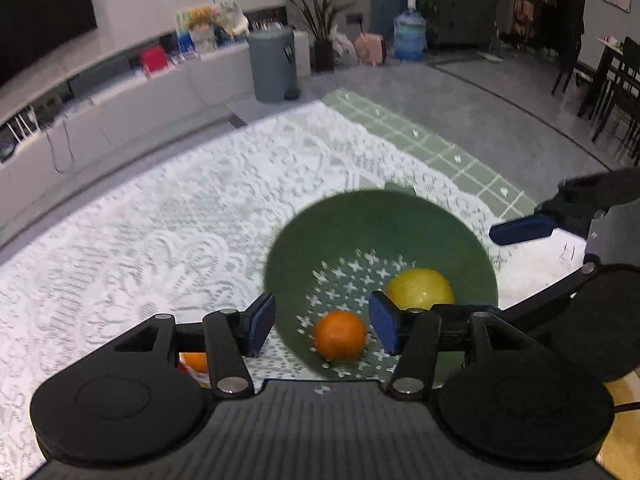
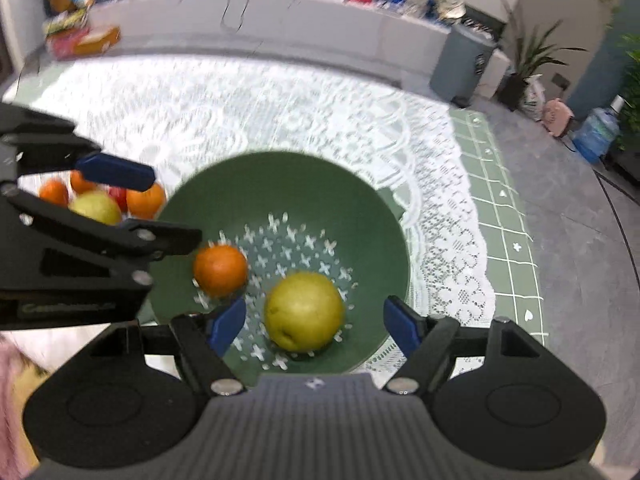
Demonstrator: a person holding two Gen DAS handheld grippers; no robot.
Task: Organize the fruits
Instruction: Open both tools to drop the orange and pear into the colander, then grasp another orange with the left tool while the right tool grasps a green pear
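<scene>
A green colander bowl (image 1: 360, 224) (image 2: 280, 184) stands on the lace tablecloth. In it lie an orange (image 1: 340, 336) (image 2: 221, 270) and a yellow-green pear (image 1: 420, 288) (image 2: 304, 311). My left gripper (image 1: 322, 326) is open and empty, hovering over the bowl with the orange between its pads. My right gripper (image 2: 316, 328) is open and empty above the pear. The left gripper also shows in the right wrist view (image 2: 116, 172), and the right gripper shows in the left wrist view (image 1: 524, 230). A pile of oranges, a pear and a red fruit (image 2: 102, 202) lies left of the bowl.
The table has a white lace cloth (image 1: 160, 220) over a green checked cloth (image 2: 504, 216). A grey bin (image 1: 272, 64), a plant and a water jug (image 1: 410, 36) stand on the floor beyond. A long white bench with clutter (image 2: 280, 12) runs behind.
</scene>
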